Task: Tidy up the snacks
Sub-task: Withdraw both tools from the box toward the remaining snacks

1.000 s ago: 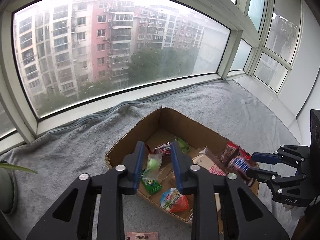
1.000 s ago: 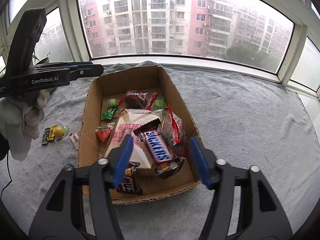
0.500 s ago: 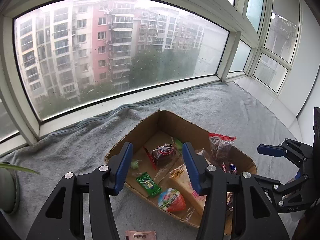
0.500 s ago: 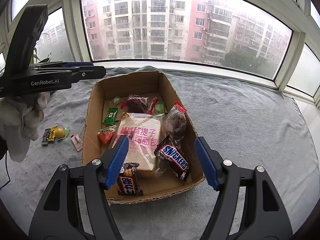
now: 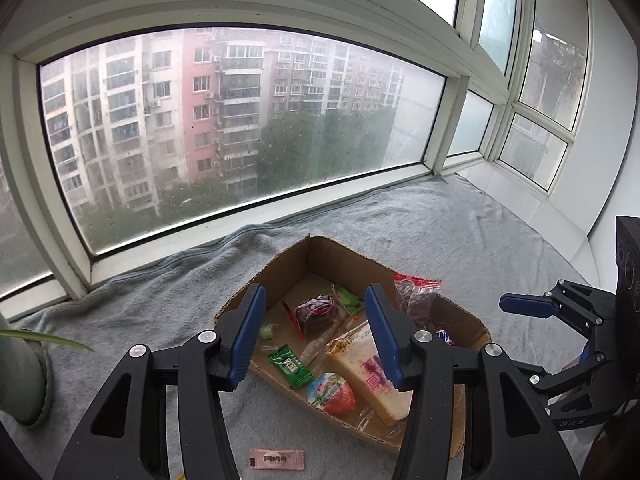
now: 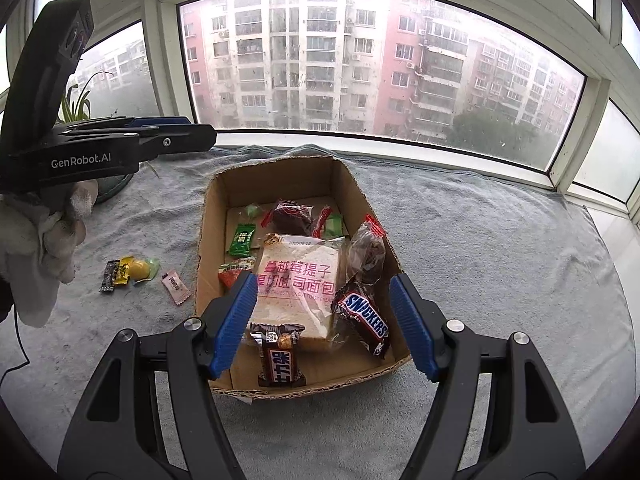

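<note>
Both grippers empty: left gripper (image 5: 316, 334) and right gripper (image 6: 324, 320) jaws spread, nothing between. Cardboard box (image 6: 280, 176) w/ snacks just ahead of both; pink sachet (image 6: 175, 286) outside, left of right gripper.

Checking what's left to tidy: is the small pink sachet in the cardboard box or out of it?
Out. The small pink sachet lies on the grey blanket, beside the cardboard box.

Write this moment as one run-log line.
left gripper: open, empty | right gripper: open, empty | box: holds snacks | blanket: pink sachet outside box
</note>
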